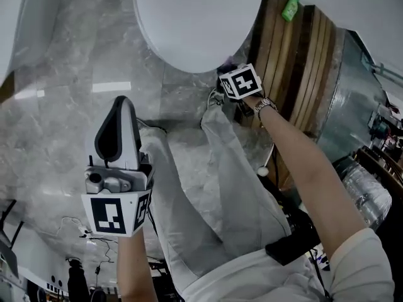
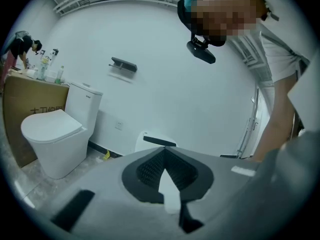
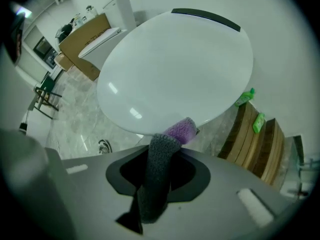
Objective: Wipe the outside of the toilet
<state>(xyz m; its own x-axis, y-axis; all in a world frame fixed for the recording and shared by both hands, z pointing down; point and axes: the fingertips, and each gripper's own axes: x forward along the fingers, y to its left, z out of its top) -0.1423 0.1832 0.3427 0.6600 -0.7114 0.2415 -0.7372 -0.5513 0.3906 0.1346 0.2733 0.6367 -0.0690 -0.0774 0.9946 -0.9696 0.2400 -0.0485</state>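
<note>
Closest to me hangs my left gripper (image 1: 124, 106), held over the marble floor (image 1: 56, 74) and aimed away across the room. Its jaws are pressed together at the tips with nothing between them, so it has no part in the work right now. My right gripper (image 3: 165, 144) is stretched out ahead at the toilet (image 3: 175, 69), and its jaws pinch a knitted cloth (image 3: 159, 176), grey where I grip it and purple at the far end. The cloth's long axis runs straight along my jaws. Its purple end points forward and up, and seems to press just under the rim at the front right of the lid. The toilet's long axis runs away from me toward the wall. The dark hinge strip sits at the far end and the rounded nose points back at me. I judge the wiping itself is under way, low on the front outside, with most of the shell not yet covered. The next move calls for a firm pinch and steady pressure as I sweep round the curve. I will also need to stay off the wooden slats (image 1: 302, 61) just beside my right wrist.
</note>
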